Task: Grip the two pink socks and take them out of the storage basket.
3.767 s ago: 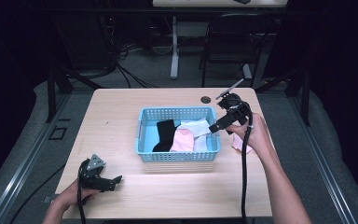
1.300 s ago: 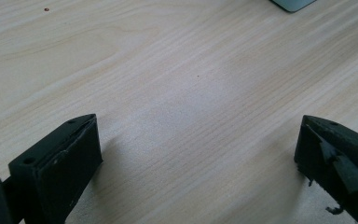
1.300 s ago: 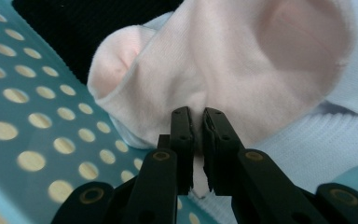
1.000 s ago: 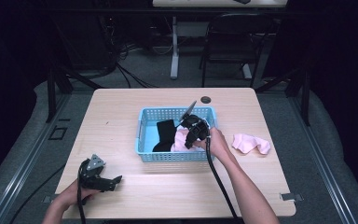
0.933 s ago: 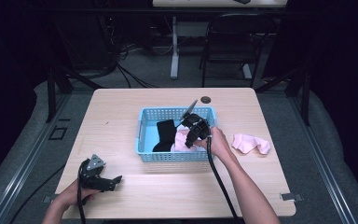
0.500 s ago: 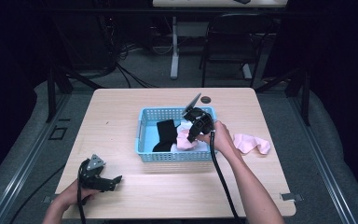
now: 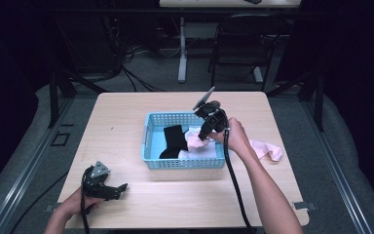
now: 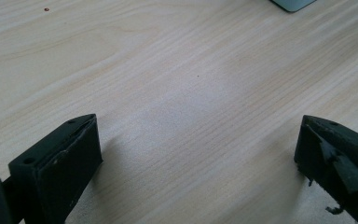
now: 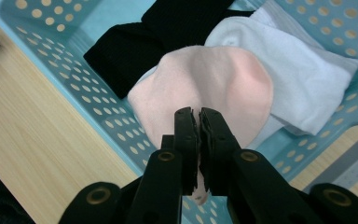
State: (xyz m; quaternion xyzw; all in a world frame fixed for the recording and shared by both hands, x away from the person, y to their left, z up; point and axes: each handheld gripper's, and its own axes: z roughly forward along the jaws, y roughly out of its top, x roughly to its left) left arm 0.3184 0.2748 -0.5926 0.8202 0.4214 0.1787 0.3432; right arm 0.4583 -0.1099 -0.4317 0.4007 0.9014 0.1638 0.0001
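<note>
A light blue perforated basket [image 7: 185,163] stands mid-table with a black sock [image 7: 174,139], a white sock [image 9: 303,88] and a pink sock [image 9: 214,84] in it. My right gripper [image 7: 205,136] points down over the basket's right half. In the right gripper view its jaws [image 9: 199,114] are shut on a fold of the pink sock, which hangs partly lifted above the others. A second pink sock [image 7: 268,148] lies on the table right of the basket. My left gripper [image 7: 119,189] rests open on the bare wood near the front left corner, nothing between its fingers [image 8: 65,154].
The wooden table [image 7: 126,117] has bare room left of the basket and along the front edge. A cable [image 7: 233,185] trails from the right gripper along the forearm. Beyond the table's far edge are a chair [image 7: 243,44] and floor cables.
The right gripper, which stood at the basket's right side 3.8 s ago, dipped into the basket and has risen over the last second with the pink sock in it. The left gripper kept still.
</note>
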